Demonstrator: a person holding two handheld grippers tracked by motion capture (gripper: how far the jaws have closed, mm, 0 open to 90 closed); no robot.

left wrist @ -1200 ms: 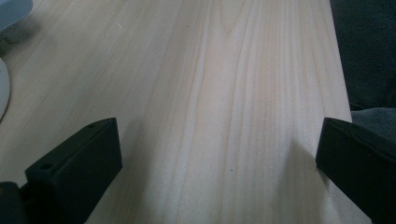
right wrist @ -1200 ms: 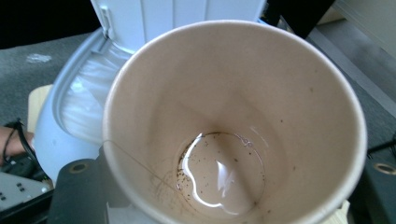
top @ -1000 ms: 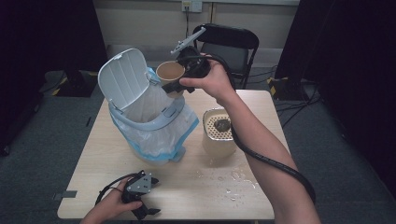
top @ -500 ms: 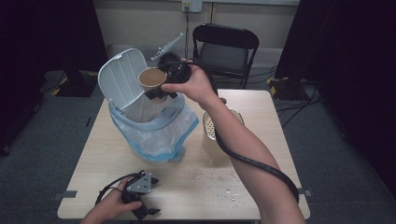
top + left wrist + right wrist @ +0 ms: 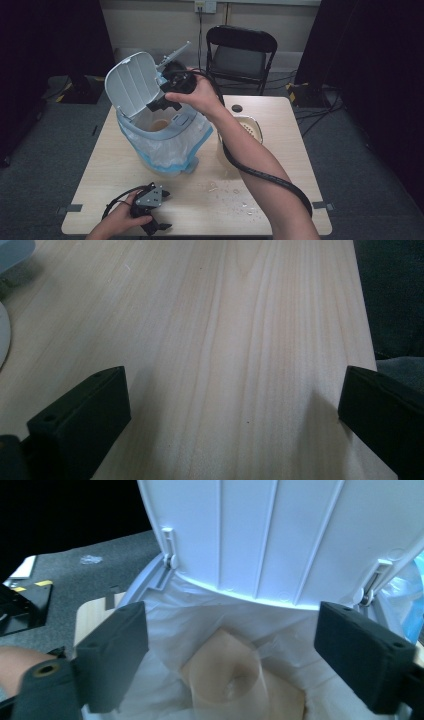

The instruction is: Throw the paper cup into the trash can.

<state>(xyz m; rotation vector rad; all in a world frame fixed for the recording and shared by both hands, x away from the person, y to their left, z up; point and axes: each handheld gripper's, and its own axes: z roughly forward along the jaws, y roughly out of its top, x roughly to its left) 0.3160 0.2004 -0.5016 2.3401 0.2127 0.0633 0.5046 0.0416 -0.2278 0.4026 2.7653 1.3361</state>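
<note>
White plastic formed the lidded bin (image 5: 150,117); no writing could be read. Inside its liner lay the brown paper cup (image 5: 235,677), beneath the right tongs (image 5: 230,655), just spread and empty. Near the bin, on the bench (image 5: 300,165), the left tongs (image 5: 235,405) stood spread.

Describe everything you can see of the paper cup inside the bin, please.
The paper cup is light brown and looks like thin paper. It lies tipped on its side, its open mouth partly showing, deep in the white bag that lines the bin. It rests on the bag; nothing else touches it. The right gripper hangs above it, jaws apart, having just opened. From the high view the cup shows as a tan patch.
</note>
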